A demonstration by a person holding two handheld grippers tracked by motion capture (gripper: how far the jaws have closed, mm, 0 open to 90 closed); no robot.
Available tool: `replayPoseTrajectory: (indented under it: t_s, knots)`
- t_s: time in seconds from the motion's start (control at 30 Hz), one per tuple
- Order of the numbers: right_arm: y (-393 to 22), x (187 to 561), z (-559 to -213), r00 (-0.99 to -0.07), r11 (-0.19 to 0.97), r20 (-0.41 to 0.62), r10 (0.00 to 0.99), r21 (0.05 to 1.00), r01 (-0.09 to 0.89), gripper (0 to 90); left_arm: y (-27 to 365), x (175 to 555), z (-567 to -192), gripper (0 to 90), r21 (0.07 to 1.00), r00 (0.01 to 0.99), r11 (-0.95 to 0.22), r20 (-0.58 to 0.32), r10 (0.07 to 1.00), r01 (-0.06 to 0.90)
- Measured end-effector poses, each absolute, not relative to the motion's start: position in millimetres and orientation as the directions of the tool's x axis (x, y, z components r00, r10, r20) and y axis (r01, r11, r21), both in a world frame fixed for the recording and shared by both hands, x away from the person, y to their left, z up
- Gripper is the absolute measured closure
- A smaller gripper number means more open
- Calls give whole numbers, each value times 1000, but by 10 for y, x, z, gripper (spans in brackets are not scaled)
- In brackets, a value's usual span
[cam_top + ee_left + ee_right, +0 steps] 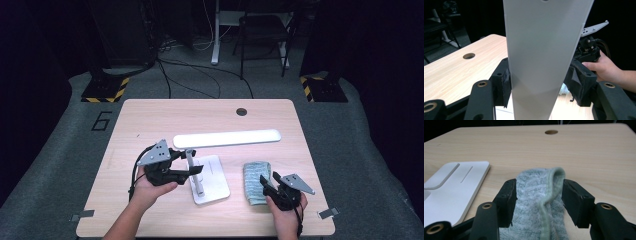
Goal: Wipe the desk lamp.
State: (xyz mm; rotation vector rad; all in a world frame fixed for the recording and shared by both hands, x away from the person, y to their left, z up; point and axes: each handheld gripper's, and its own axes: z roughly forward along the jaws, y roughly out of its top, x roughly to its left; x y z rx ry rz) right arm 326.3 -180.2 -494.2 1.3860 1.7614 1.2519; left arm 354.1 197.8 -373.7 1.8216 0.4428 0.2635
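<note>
Between the jaws of my left gripper [536,85] stands the desk lamp's white arm [544,55]. One pad touches its edge; on the far side I cannot tell whether the pad presses, though the gripper looks clamped on the lamp stem in the high view [192,170]. The lamp [227,138] sits mid-table, its flat base [212,187] on the wood and its long head level above.

My right gripper [539,195] has the folded grey-green cloth [536,195] lying between its jaws. The left pad touches the pile; the right pad stands just apart from the raised hem, so nothing is squeezed: jaws apart. The cloth [256,181] lies near the right front of the table [150,115], just right of the lamp base.

Risks, as I judge them:
- Lamp is top-heavy; a loose left grip or a sideways pull could tip it or skid the base.
- Closing on the hem alone could lift one layer, so the cloth unfolds and drags.
- Right hand swinging left could knock the base.

Containers: none seen on the table.
</note>
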Motion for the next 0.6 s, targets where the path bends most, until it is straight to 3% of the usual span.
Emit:
replayPoseTrajectory:
  t_s: [0.2,0.47,0.53,0.6]
  knots:
    - [-1654,3194,-4873,-347,91,43,937,928,361,437,2007,3487,-3743,427,956,908,-246,-44,417,159]
    - [-1472,3137,-4839,-412,122,37,911,928,352,443,2056,3372,-3758,435,958,922,-243,-47,384,151]
    - [-1437,3130,-4837,-428,135,31,903,927,350,444,2070,3348,-3760,516,957,919,-250,-42,391,150]
    - [-1401,3126,-4841,-438,141,29,899,926,351,444,2064,3326,-3759,518,957,915,-257,-23,403,137]
